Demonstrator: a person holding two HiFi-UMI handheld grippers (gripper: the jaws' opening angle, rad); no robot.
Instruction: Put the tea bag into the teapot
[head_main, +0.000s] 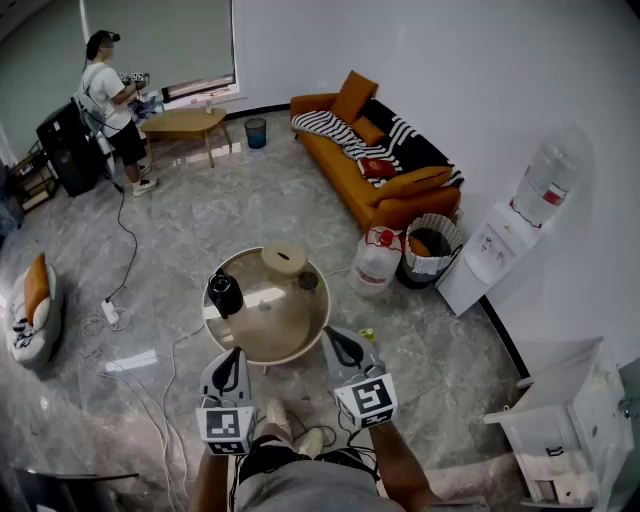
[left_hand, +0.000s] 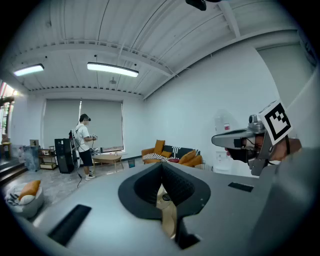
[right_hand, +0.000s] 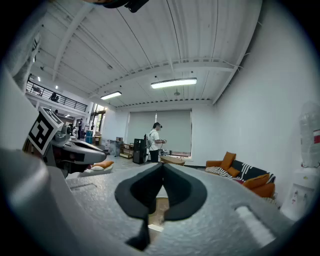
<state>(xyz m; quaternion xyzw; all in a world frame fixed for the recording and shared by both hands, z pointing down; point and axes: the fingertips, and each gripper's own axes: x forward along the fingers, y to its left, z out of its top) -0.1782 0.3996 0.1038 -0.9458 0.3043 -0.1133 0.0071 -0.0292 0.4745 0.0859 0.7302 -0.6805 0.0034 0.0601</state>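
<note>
Surface: tan top, white rim. Teapot: black. Sofa: orange, w/ blk-wht striped throw. Floor: grey, marble veining. Bin: blue. Water dispenser: white. Grey w/ blk pads & blk-wht square markers: left hand-held gripper, right hand-held gripper.

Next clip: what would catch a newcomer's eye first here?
The long orange sofa with a striped throw, against the right wall. Centre floor, a round tan-topped table carries a black teapot; the grey left gripper and right gripper hover shut at its near edge.
</note>
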